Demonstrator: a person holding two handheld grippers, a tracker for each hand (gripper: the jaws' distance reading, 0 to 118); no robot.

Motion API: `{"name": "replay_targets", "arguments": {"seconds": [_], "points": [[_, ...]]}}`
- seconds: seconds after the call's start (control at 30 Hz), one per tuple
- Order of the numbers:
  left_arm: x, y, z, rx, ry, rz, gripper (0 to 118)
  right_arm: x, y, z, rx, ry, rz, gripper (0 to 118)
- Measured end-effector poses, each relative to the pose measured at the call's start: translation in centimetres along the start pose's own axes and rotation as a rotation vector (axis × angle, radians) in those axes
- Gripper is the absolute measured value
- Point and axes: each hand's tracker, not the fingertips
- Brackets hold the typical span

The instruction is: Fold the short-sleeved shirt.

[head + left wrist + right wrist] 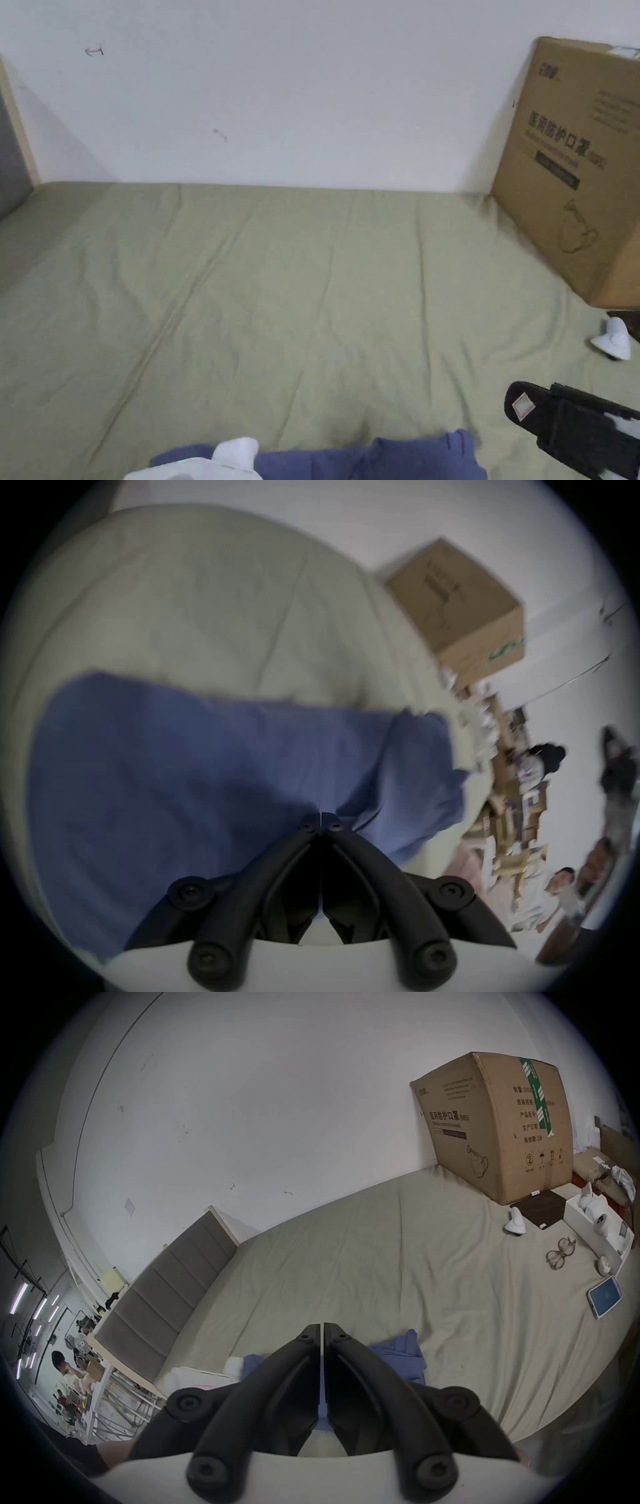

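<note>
Blue shirt [214, 774] lies bunched at bed's [300, 281] near edge. Left tongs [320, 815] and right tongs [323, 1325] both closed, holding nothing. Fabric likely light, limp; I'd pinch at shoulder seams.

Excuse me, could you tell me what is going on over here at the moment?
A person with a gripper in each hand is working on a blue short-sleeved shirt that lies on a bed covered with a green sheet. The left gripper has its jaws together just above the shirt; whether it pinches cloth is unclear. The right gripper is also closed, held above the sheet. A cardboard box stands against the wall. The shirt looks rumpled, not neatly folded yet.
</note>
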Motion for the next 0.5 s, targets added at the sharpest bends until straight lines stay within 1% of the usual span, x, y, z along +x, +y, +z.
{"name": "replay_targets", "arguments": {"seconds": [0.03, 0.07, 0.1, 0.13, 0.2, 0.23, 0.3, 0.37, 0.43, 0.47, 0.5], "points": [[0.2, -0.1, -1.9, -0.042, 0.062, -0.008, 0, 0.0, -0.2, 0.2, -0.003, -0.003, -0.002, 2], [0.4, -0.1, -3.0, -0.007, 0.010, 0.001, 0, 0.1, -0.4, 0.3, -0.003, -0.004, -0.002, 2], [0.7, -0.4, -3.6, 0.031, -0.089, 0.038, 0, 0.1, -0.7, 0.4, -0.002, -0.006, -0.002, 2], [0.4, -0.4, -3.7, 0.017, -0.052, 0.059, 0, 0.3, -0.9, 0.5, -0.007, -0.013, 0.004, 2], [0.0, -0.4, -3.1, 0.001, -0.114, 0.145, 0, 0.2, -1.3, 0.5, -0.016, -0.027, 0.017, 2], [-0.7, -0.1, -2.0, 0.015, -0.149, 0.175, 0, 0.2, -1.4, 0.5, -0.020, -0.028, 0.021, 2], [-1.7, -0.6, 1.0, 0.116, -0.179, 0.161, 0, 0.2, -1.5, 0.4, -0.028, -0.026, 0.025, 2], [-3.8, -1.0, 5.4, 0.256, -0.181, 0.136, 0, 0.2, -1.5, 0.3, -0.031, -0.033, 0.030, 2], [-6.5, -2.0, 9.5, 0.342, -0.152, 0.143, 0, 0.3, -1.4, 0.1, -0.032, -0.039, 0.033, 2], [-8.3, -2.5, 11.4, 0.341, -0.141, 0.169, 9, 0.3, -1.4, -0.1, -0.033, -0.038, 0.034, 2], [-10.2, -2.3, 12.8, 0.326, -0.130, 0.215, 29, 0.2, -1.4, -0.3, -0.034, -0.037, 0.034, 2]]}}
